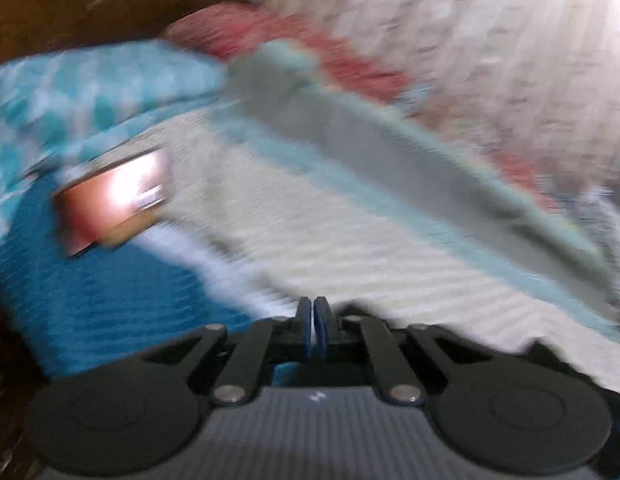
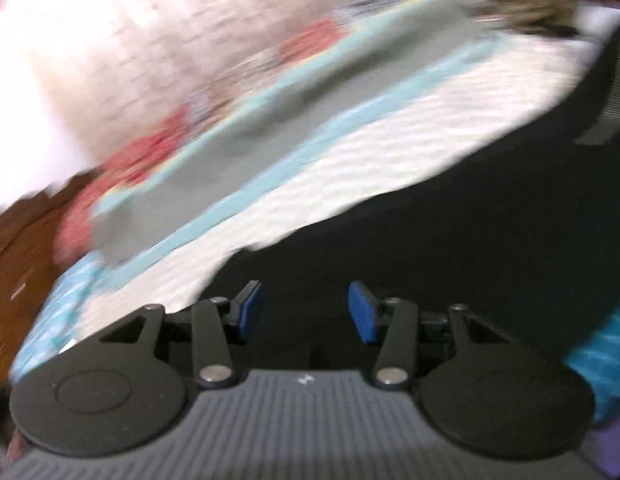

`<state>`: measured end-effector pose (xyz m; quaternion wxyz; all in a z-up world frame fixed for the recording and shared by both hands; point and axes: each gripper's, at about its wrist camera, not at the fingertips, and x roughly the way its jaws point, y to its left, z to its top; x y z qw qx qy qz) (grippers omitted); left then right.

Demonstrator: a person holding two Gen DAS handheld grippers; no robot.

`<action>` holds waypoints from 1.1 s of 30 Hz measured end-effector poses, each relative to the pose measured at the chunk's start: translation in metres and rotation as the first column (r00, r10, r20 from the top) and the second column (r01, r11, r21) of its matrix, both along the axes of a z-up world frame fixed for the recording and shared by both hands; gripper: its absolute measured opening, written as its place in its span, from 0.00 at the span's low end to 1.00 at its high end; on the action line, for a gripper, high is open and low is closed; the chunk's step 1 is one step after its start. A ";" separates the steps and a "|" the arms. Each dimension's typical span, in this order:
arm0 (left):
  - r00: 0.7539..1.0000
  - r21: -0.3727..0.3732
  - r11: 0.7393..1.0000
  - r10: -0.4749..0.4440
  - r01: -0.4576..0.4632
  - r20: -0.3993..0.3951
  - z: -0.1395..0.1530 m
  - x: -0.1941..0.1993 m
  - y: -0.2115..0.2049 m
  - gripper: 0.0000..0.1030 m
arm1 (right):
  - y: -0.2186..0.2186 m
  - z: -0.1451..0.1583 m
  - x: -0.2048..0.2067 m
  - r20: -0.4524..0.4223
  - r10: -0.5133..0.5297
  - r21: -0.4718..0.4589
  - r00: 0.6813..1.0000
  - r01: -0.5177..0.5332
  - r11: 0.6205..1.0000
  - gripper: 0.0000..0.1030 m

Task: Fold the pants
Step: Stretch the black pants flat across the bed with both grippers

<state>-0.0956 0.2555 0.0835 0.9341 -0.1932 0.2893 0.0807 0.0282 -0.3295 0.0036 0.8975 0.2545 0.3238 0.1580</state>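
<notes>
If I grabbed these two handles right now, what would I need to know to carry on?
Left gripper: fingers pressed together, nothing visibly between them.
Right gripper: fingers spread apart, holding nothing.
Both views are badly motion-blurred. A long grey garment, presumably the pants, lies stretched on the white and light-blue bed cover. A dark cloth sits nearer the right gripper; what it is cannot be told.
Done: no fold can be made out.
Left: grip the grey garment and fold it.
</notes>
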 end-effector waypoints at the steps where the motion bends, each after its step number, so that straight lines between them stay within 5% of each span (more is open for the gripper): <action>1: 0.996 -0.008 0.996 -0.086 0.087 0.022 0.005 0.005 -0.018 0.09 | 0.012 0.000 0.004 0.000 0.063 0.011 0.998 -0.063 0.998 0.50; 3: 0.964 -0.006 0.965 -0.262 0.263 0.040 0.004 0.015 -0.058 0.13 | 0.037 -0.005 0.011 -0.007 0.167 0.038 0.986 -0.166 0.985 0.50; 6: 0.913 0.068 0.910 -0.408 0.409 -0.029 -0.018 0.021 -0.112 0.15 | 0.061 -0.026 0.020 -0.054 0.251 0.052 0.966 -0.249 0.967 0.50; 9: 0.902 0.231 0.886 -0.340 0.402 -0.267 -0.073 0.038 -0.140 0.16 | 0.052 -0.052 0.029 -0.123 0.213 -0.027 0.969 -0.218 0.976 0.44; 10: 0.895 0.228 0.895 -0.298 0.383 -0.333 -0.094 0.045 -0.134 0.11 | 0.038 -0.062 0.036 -0.146 0.179 -0.013 0.973 -0.183 0.983 0.20; 12: 0.912 0.154 0.925 -0.295 0.347 -0.286 -0.096 0.042 -0.120 0.10 | 0.003 -0.072 0.039 -0.193 0.120 0.135 0.974 -0.095 0.986 0.17; 14: 0.910 0.110 0.940 -0.275 0.322 -0.311 -0.079 0.044 -0.116 0.11 | -0.038 -0.059 0.026 -0.132 0.033 0.205 0.991 -0.006 0.979 0.30; 16: 0.923 0.066 0.954 -0.265 0.294 -0.279 -0.057 0.042 -0.112 0.16 | -0.080 -0.039 -0.001 0.000 -0.091 0.176 0.996 0.089 0.980 0.56; 17: 0.929 0.055 0.956 -0.266 0.289 -0.259 -0.046 0.041 -0.110 0.20 | -0.105 -0.031 -0.016 0.059 -0.172 0.170 0.983 0.160 0.972 0.56; 19: 0.935 0.058 0.957 -0.264 0.285 -0.238 -0.032 0.040 -0.119 0.23 | -0.151 -0.024 -0.043 0.122 -0.327 0.184 0.937 0.303 0.935 0.60; 23: 0.909 0.039 0.948 -0.290 0.315 -0.301 -0.030 0.064 -0.148 0.26 | -0.231 -0.030 -0.087 0.151 -0.640 0.247 0.753 0.599 0.762 0.80; 25: 0.887 0.019 0.944 -0.302 0.329 -0.348 -0.037 0.072 -0.165 0.26 | -0.252 -0.038 -0.086 0.141 -0.685 0.259 0.715 0.641 0.722 0.86; 29: 0.856 0.008 0.923 -0.354 0.385 -0.377 -0.043 0.076 -0.196 0.31 | -0.265 -0.052 -0.058 0.103 -0.656 0.260 0.747 0.617 0.743 0.87; 33: 0.847 0.041 0.909 -0.370 0.416 -0.382 -0.038 0.073 -0.213 0.35 | -0.263 -0.045 -0.042 0.156 -0.617 0.188 0.771 0.590 0.785 0.90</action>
